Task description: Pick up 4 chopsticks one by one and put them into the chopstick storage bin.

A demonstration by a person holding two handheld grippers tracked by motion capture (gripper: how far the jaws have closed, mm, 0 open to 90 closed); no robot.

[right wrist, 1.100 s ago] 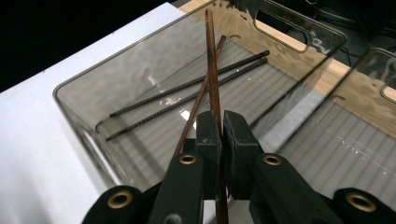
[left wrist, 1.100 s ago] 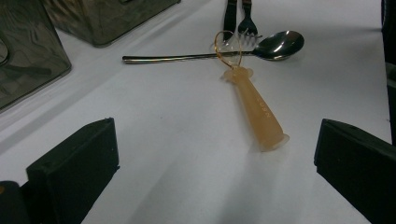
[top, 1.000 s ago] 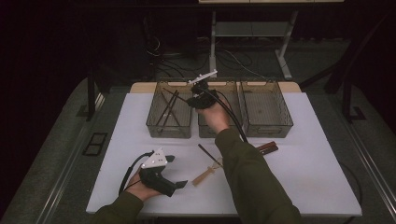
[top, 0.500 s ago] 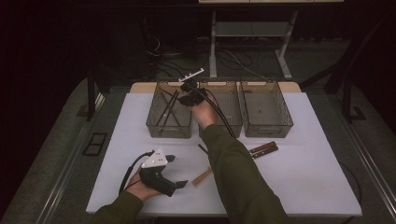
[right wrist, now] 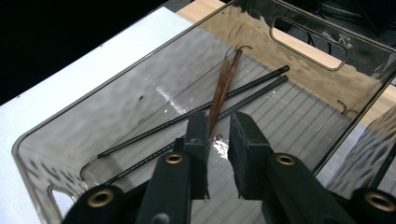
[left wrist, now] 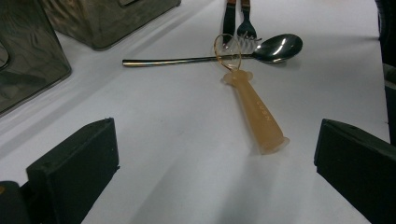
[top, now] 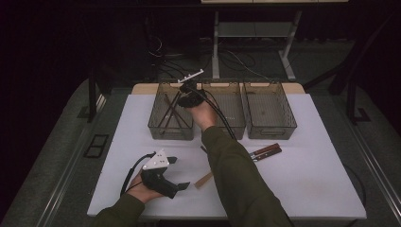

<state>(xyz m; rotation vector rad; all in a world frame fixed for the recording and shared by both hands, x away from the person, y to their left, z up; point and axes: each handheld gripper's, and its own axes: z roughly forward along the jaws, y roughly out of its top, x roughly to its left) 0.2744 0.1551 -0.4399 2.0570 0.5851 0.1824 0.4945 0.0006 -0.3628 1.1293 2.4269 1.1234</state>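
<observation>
Right tongs (right wrist: 218,140) over the left bin (top: 156,124), upper-centre of frame, jaws a narrow gap, holding nothing; chopsticks (right wrist: 224,88) lie inside. Retract straight up, clear the rim. Left tongs (left wrist: 215,172) wide open, empty, facing the amber-handled utensil (left wrist: 254,112) on the counter (top: 312,179).

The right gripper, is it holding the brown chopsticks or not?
Cannot tell. The right gripper has narrow jaws over the bin; brown chopsticks run between them.

Fork (left wrist: 243,29) handle cut off (top edge).

Translucent amber whisk (left wrist: 254,108) between wide-apart fingers (left wrist: 74,161) (its loop over a spoon (left wrist: 261,50)).
</observation>
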